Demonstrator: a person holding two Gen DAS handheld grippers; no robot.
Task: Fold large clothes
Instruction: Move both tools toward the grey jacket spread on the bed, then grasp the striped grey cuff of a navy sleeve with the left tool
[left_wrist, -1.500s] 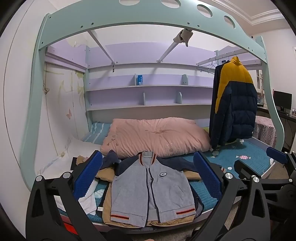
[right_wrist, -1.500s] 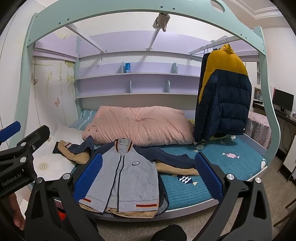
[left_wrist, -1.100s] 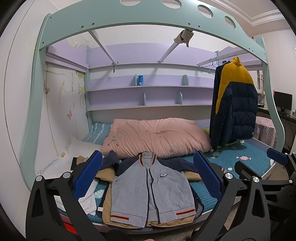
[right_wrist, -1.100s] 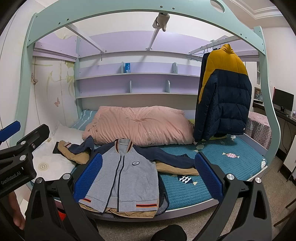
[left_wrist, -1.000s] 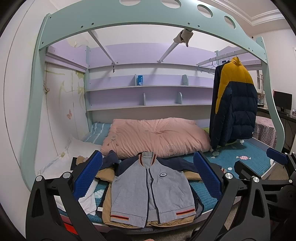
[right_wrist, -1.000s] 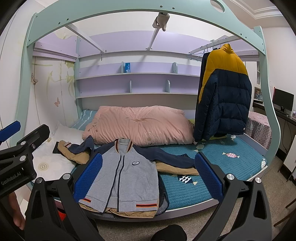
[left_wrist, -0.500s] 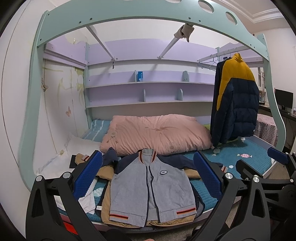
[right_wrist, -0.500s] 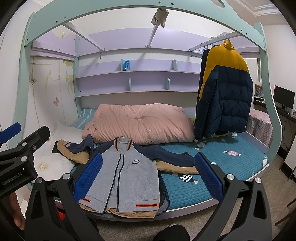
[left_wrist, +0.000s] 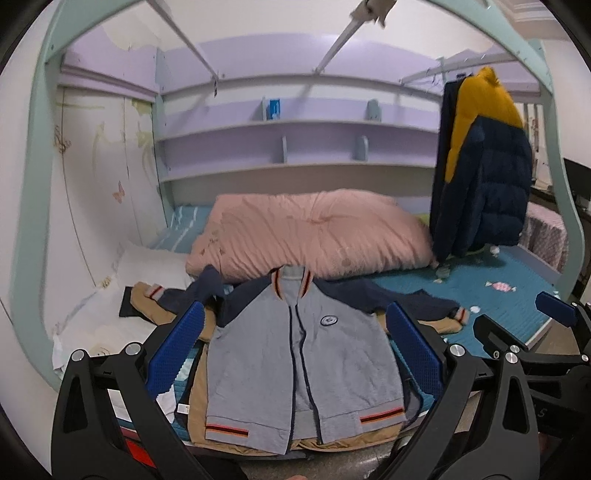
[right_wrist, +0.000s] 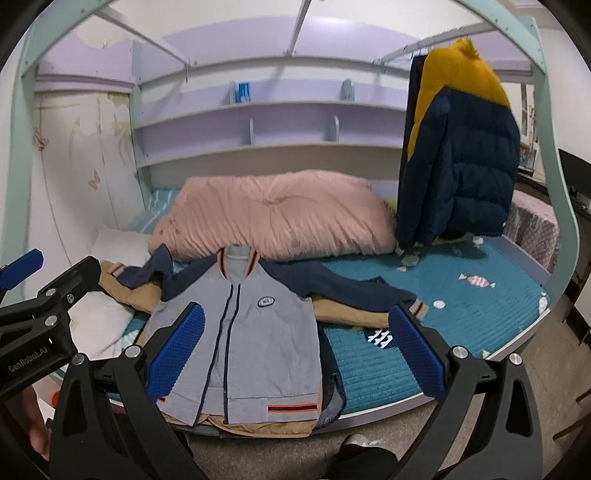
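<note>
A grey zip jacket (left_wrist: 299, 365) with navy sleeves lies face up at the bed's near edge, on top of a tan garment (left_wrist: 197, 402); it also shows in the right wrist view (right_wrist: 243, 343). Its right sleeve (right_wrist: 354, 291) stretches out over the teal mattress. My left gripper (left_wrist: 295, 347) is open and empty, held short of the bed in front of the jacket. My right gripper (right_wrist: 295, 350) is open and empty, also short of the bed. The left gripper's body (right_wrist: 40, 325) shows at the left of the right wrist view.
A pink duvet (left_wrist: 314, 236) lies behind the jacket. A navy and yellow puffer jacket (right_wrist: 461, 147) hangs at the right. White bedding (left_wrist: 107, 314) lies at the left. The mint bed frame (right_wrist: 554, 206) arches around the teal mattress (right_wrist: 480, 314). Purple shelves run along the back wall.
Both grippers have moved forward toward the bed, so the jacket appears larger and nearer. Both stay open and empty.
</note>
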